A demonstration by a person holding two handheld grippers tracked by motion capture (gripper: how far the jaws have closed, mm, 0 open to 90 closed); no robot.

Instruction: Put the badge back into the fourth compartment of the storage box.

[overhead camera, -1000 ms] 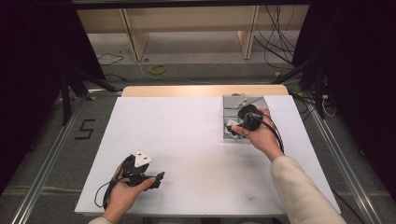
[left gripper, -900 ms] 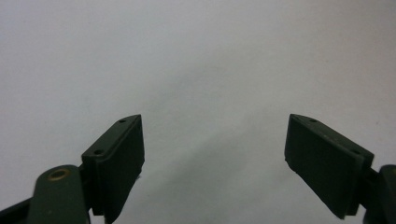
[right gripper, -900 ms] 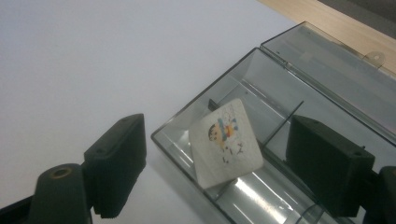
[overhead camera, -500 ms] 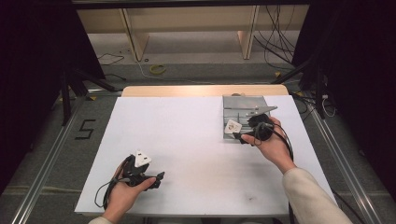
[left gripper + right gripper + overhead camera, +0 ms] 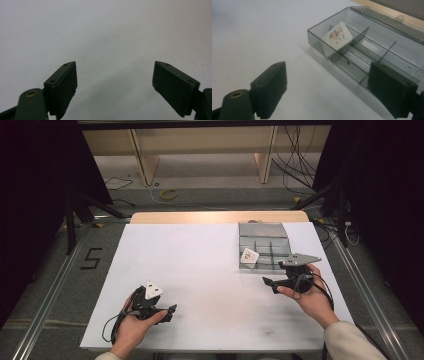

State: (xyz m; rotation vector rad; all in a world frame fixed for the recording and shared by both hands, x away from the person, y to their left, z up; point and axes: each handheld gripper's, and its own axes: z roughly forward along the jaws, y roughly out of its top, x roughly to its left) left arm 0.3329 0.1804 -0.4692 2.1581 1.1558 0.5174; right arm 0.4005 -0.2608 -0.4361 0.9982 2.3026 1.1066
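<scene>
A clear grey compartment box [image 5: 264, 231] [image 5: 387, 50] lies open at the right rear of the white table. A small white packet with orange print [image 5: 248, 256] [image 5: 336, 38] leans tilted in its near left compartment. My right gripper [image 5: 270, 284] [image 5: 327, 92] is open and empty, held just in front of the box with its jaws pointing left. My left gripper [image 5: 171, 311] [image 5: 113, 87] is open near the front left of the table, with nothing between its jaws, over bare white surface.
The white table top [image 5: 200, 270] has a wooden strip [image 5: 215, 217] along its far edge. The box's lid [image 5: 384, 18] lies open behind it. Cables [image 5: 300, 165] and a shelf frame stand on the floor beyond the table.
My right gripper has drawn back from the box toward the front right, leaving the white packet in the compartment. The left gripper has stayed still.
</scene>
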